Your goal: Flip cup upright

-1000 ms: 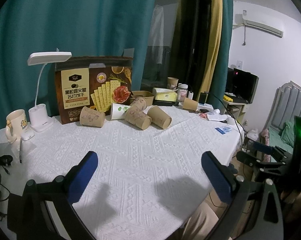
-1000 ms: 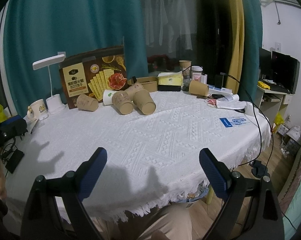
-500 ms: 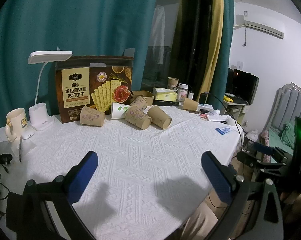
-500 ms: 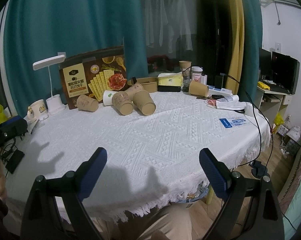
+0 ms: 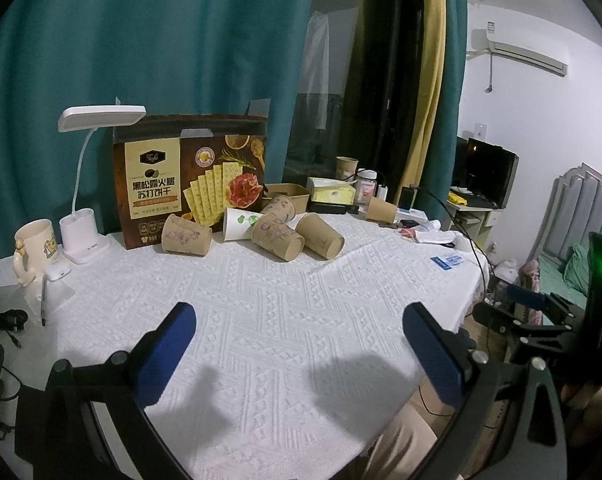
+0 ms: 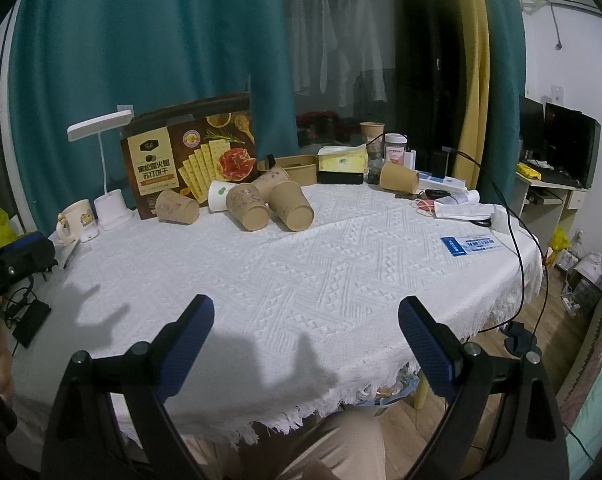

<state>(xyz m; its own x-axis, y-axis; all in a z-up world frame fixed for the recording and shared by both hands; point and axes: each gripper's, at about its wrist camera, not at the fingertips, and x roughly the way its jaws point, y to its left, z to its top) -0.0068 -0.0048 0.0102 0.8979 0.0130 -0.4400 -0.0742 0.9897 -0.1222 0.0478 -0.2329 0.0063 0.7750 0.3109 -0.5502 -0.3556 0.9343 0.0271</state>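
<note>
Nearest, the left gripper (image 5: pixel 299 330) and right gripper (image 6: pixel 305 320) both hover level above the worktop (image 6: pixel 321 264) near its front edge, jaws spread wide and empty. Farther back, well apart from both, brown paper cups (image 6: pixel 291 206) lie on their sides in a cluster, just before the cracker box (image 6: pixel 189 156).

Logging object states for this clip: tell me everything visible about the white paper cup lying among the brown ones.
The white paper cup lies on its side on the white tablecloth, in front of the cracker box. It looks like thin paper, white with small green marks printed on its wall; they are too small to read. Its rim end points toward the box's left side. A brown cup lies against its far end. Neither gripper touches it.
</note>
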